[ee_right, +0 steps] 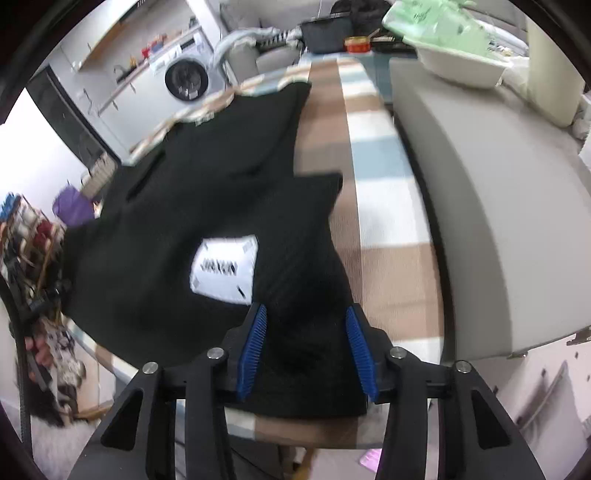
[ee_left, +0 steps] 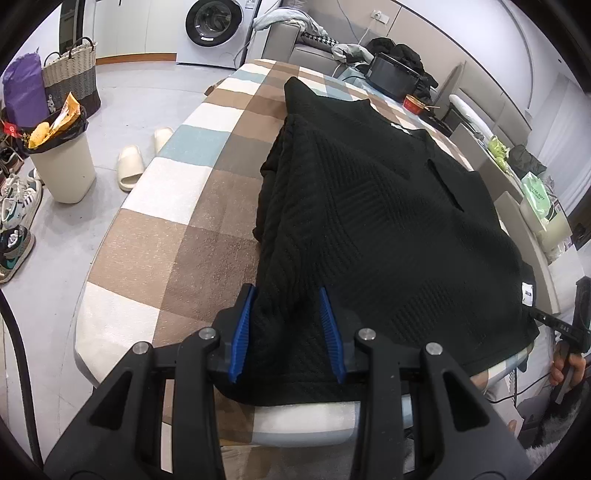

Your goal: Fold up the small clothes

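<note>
The black garment (ee_left: 369,206), a knit with a ribbed diagonal texture, lies spread along the checked cloth (ee_left: 177,229) that covers the table, its near hem hanging over the front edge. One side is already folded inward, giving a doubled layer along its left edge in the left wrist view, and a small white label (ee_left: 527,294) sits at its right corner. In the right wrist view, which is blurred, the same label (ee_right: 224,271) shows larger with dark lettering I cannot read. The left gripper (ee_left: 286,295) has a ridge of the fabric at the near hem between its 2 blue pads (ee_left: 242,332), and the cloth fills the gap from pad to pad, so it looks clamped on the garment. The right gripper (ee_right: 306,314) stands over the opposite near corner with fabric lying between its fingers; the pads sit wider apart, and whether they press on the cloth I cannot tell. Beyond the table stand a washing machine (ee_left: 212,27), a woven basket (ee_left: 72,72), a lined bin (ee_left: 64,162) and a pair of pale slippers (ee_left: 142,157) on the floor.
</note>
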`<state>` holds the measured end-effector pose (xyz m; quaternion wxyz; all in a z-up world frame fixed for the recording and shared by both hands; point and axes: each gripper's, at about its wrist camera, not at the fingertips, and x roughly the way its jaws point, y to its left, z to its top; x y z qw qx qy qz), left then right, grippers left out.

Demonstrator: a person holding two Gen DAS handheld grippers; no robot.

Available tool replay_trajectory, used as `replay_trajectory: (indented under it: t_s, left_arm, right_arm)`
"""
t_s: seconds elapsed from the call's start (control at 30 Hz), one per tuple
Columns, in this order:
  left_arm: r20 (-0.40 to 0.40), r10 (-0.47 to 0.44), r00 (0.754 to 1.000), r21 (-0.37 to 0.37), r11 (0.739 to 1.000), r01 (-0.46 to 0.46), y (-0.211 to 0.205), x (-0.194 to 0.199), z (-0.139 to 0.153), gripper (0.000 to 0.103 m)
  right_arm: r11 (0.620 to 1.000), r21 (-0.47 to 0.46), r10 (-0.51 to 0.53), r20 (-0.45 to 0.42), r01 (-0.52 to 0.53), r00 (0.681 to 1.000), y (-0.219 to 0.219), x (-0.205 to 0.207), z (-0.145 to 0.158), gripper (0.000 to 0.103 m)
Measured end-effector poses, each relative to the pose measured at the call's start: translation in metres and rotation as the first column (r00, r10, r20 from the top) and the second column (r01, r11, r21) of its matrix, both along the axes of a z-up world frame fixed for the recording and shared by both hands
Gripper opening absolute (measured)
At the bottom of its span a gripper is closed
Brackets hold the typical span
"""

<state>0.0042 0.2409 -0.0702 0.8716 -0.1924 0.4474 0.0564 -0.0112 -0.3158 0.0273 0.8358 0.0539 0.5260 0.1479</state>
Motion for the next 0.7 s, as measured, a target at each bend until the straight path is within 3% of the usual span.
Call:
replay_trajectory:
  t_s: [0.13,0.37,0.47,0.5,0.63,0.7]
  left_arm:
    - [-0.016,0.003,1.0,-0.003,1.0,-0.003,0.001,0.005,-0.005,0.031]
    - [-0.026,0.006,1.0,-0.008,1.0,-0.006,0.003,0.011,-0.007,0.031]
    - [-0.019,0.002,1.0,-0.013,1.0,-0.003,0.002,0.013,-0.007,0.031]
    - [-0.017,0.002,1.0,-0.008,1.0,-0.003,0.002,0.013,-0.006,0.031]
    - [-0.016,0.0,1.0,-0.006,1.0,0.0,0.003,0.011,-0.005,0.031]
    - [-0.017,-0.005,1.0,-0.007,1.0,0.005,0.003,0.011,-0.004,0.031]
  right_arm:
    - [0.999,0.022,0.024,0.006,-0.024,1.0,-0.004,-0.007,-0.001,0.051]
    - [0.996,0.09,-0.02,0.001,0.02,1.0,-0.025,-0.016,-0.005,0.051]
    - [0.997,0.076,0.007,-0.003,-0.007,1.0,-0.016,-0.018,-0.006,0.017]
    - [0.997,0.073,0.007,0.004,-0.007,1.0,-0.015,-0.019,-0.006,0.012]
    - [0.995,0.098,0.016,0.081,-0.024,0.997,-0.015,-0.034,0.007,0.007]
    - [0.979,0.199,0.015,0.142,-0.044,0.99,-0.022,-0.05,0.021,0.007]
